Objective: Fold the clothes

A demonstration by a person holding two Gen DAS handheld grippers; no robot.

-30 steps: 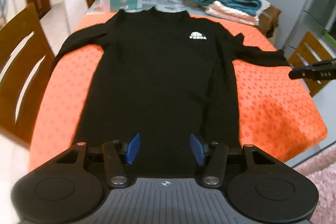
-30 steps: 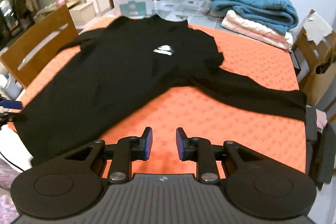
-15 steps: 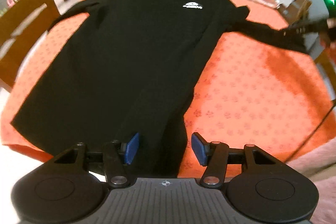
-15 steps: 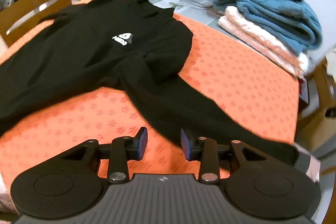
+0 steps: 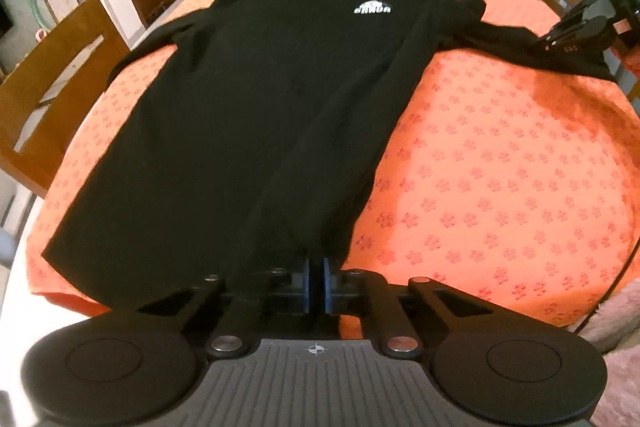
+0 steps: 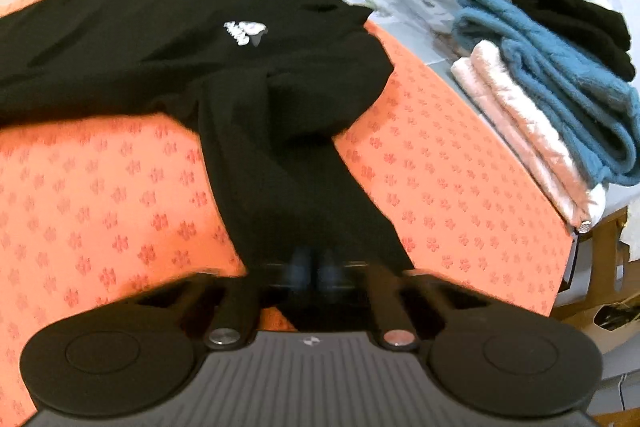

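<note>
A moment ago both claws hung spread above the table; now each has dropped to the cloth and bitten. The black long-sleeved top (image 5: 256,115) lies face up on the orange patterned tablecloth (image 5: 500,195), filling the centre of the left wrist view, collar toward the top of the frame and hem at the bottom. The left gripper (image 5: 315,285), bottom centre of that view, is closing with its blue pads almost together on the hem's corner at the lower middle. The right gripper (image 6: 314,273), bottom centre of its own view, has snapped together on the end of the sleeve (image 6: 296,187) that runs down from the shoulder; it shows again at the upper right edge of the left view. With hem and cuff both pinched on one side, I'd say the first fold is ready: that side carried inward across the body. A stack of folded knits (image 6: 560,75) waits at the right.
</note>
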